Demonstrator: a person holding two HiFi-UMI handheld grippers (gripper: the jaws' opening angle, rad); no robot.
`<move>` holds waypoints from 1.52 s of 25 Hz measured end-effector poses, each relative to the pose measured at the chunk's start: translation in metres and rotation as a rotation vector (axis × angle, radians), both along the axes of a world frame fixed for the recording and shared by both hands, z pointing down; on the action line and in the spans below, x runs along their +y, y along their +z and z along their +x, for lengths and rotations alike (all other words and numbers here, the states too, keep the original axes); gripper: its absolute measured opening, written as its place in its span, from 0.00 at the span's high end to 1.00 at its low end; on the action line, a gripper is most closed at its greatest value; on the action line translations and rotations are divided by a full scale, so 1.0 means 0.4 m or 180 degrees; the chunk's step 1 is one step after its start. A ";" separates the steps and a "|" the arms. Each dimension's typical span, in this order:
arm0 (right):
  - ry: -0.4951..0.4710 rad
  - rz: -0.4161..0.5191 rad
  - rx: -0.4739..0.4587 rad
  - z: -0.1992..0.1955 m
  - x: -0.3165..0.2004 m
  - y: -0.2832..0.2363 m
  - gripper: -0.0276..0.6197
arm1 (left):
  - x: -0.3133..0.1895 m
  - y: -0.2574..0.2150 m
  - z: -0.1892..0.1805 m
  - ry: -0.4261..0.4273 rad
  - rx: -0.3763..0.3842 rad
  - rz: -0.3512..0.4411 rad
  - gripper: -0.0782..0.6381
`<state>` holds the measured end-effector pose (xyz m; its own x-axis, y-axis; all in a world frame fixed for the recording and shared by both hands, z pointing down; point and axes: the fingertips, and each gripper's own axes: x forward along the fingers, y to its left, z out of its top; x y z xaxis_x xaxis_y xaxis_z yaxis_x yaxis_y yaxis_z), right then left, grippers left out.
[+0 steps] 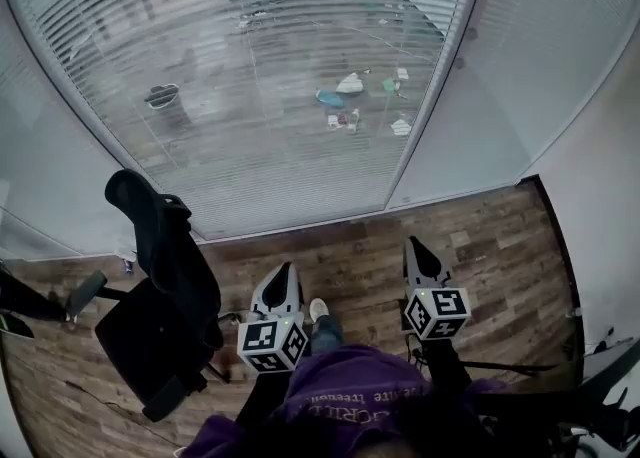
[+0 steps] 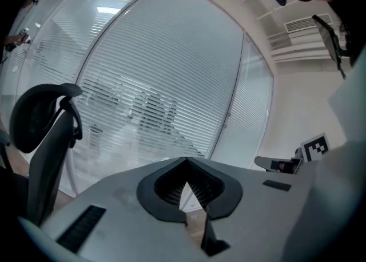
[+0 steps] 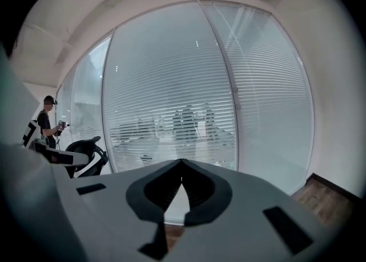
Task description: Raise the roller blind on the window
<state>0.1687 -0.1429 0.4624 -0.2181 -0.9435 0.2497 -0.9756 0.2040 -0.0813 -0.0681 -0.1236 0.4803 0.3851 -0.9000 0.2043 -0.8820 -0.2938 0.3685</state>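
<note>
A slatted blind hangs lowered over the big curved window, down to the floor; it also fills the left gripper view as the blind and the right gripper view as the blind. My left gripper and right gripper are held side by side over the wooden floor, a short way back from the window, pointing at it. The left gripper has its tips together with nothing between them. The right gripper is likewise shut and empty. No cord or chain shows clearly.
A black office chair stands just left of my left gripper, near the glass. A second blind-covered panel sits to the right, past a window post. Another person stands far left. My shoe shows between the grippers.
</note>
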 end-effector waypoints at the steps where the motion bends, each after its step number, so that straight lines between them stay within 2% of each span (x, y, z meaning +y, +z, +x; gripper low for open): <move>1: -0.0016 0.0032 0.0002 0.002 -0.050 -0.015 0.96 | -0.048 -0.014 0.004 0.0017 -0.0011 0.0035 0.89; 4: 0.0053 0.0135 0.0010 0.021 -0.177 -0.045 0.96 | -0.171 -0.033 0.005 0.0053 -0.0021 0.0120 0.89; 8: 0.0148 0.0228 0.0075 0.020 -0.292 -0.024 0.96 | -0.282 0.007 -0.029 0.0072 -0.0022 0.0170 0.89; 16: 0.0331 0.0296 0.0310 0.194 -0.554 -0.097 0.96 | -0.428 0.030 -0.001 -0.0154 0.0040 -0.0092 0.89; 18: 0.0367 0.0469 0.0367 0.245 -0.621 -0.148 0.96 | -0.468 0.010 0.007 -0.0234 0.0039 -0.0081 0.89; 22: 0.0373 0.1049 0.0465 0.350 -0.752 -0.275 0.96 | -0.550 -0.006 0.009 -0.0503 0.0038 -0.0052 0.89; 24: 0.0448 0.1189 0.0558 0.420 -0.816 -0.328 0.96 | -0.595 -0.020 0.023 -0.0582 0.0025 -0.0018 0.89; 28: 0.0665 0.1351 0.0979 0.548 -0.925 -0.410 0.95 | -0.679 -0.047 0.068 -0.0685 0.0033 0.0062 0.89; 31: 0.0715 0.1397 0.1317 0.605 -0.976 -0.436 0.86 | -0.706 -0.040 0.090 -0.0770 0.0052 0.0067 0.89; 34: 0.0632 0.1422 0.1804 0.629 -1.018 -0.457 0.82 | -0.713 -0.023 0.106 -0.0824 0.0060 0.0022 0.89; 38: 0.0491 0.1463 0.2420 0.612 -1.054 -0.484 0.81 | -0.714 -0.003 0.103 -0.0841 0.0086 -0.0045 0.89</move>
